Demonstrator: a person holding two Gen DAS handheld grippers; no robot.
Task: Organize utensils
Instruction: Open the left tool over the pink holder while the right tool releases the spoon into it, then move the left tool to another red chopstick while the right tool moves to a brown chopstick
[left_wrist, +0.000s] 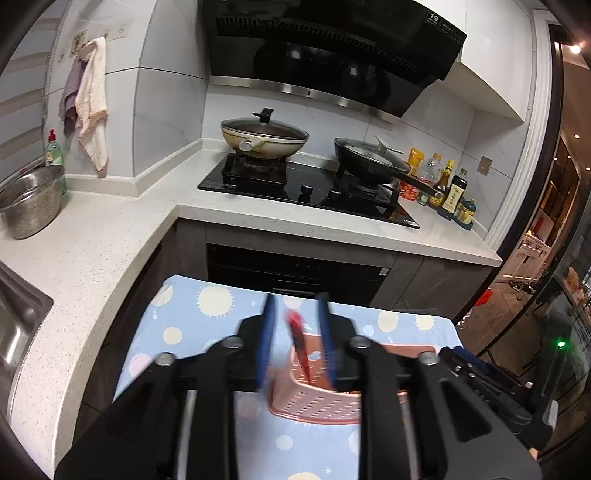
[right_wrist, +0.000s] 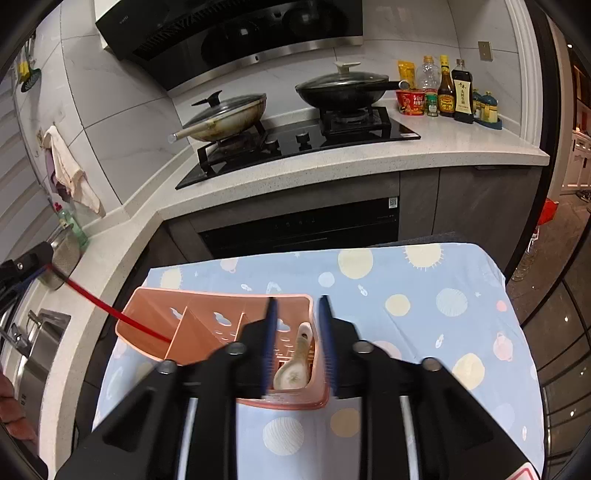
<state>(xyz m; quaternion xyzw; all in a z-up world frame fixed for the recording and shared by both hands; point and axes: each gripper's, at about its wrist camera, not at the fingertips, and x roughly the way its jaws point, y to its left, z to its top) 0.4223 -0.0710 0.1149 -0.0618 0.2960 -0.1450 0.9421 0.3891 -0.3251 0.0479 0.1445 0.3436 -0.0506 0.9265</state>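
A pink plastic utensil holder (right_wrist: 207, 325) with divided compartments stands on a small table covered by a blue sun-and-planet cloth (right_wrist: 424, 314). A white ceramic spoon (right_wrist: 295, 365) lies in its right compartment, just below my open, empty right gripper (right_wrist: 297, 301). A red chopstick (right_wrist: 110, 310) leans with its tip in the left compartment; its other end runs up to my left gripper at the frame's left edge. In the left wrist view the left gripper (left_wrist: 295, 299) is open, with the blurred red chopstick (left_wrist: 297, 339) between its fingers above the holder (left_wrist: 317, 402).
A speckled L-shaped countertop (left_wrist: 92, 258) wraps the back and left, with a steel colander (left_wrist: 31, 203) and a sink (left_wrist: 14, 325). A hob holds two lidded pans (right_wrist: 225, 116). Sauce bottles (right_wrist: 454, 92) stand at the far right. An oven (right_wrist: 303, 225) sits under the counter.
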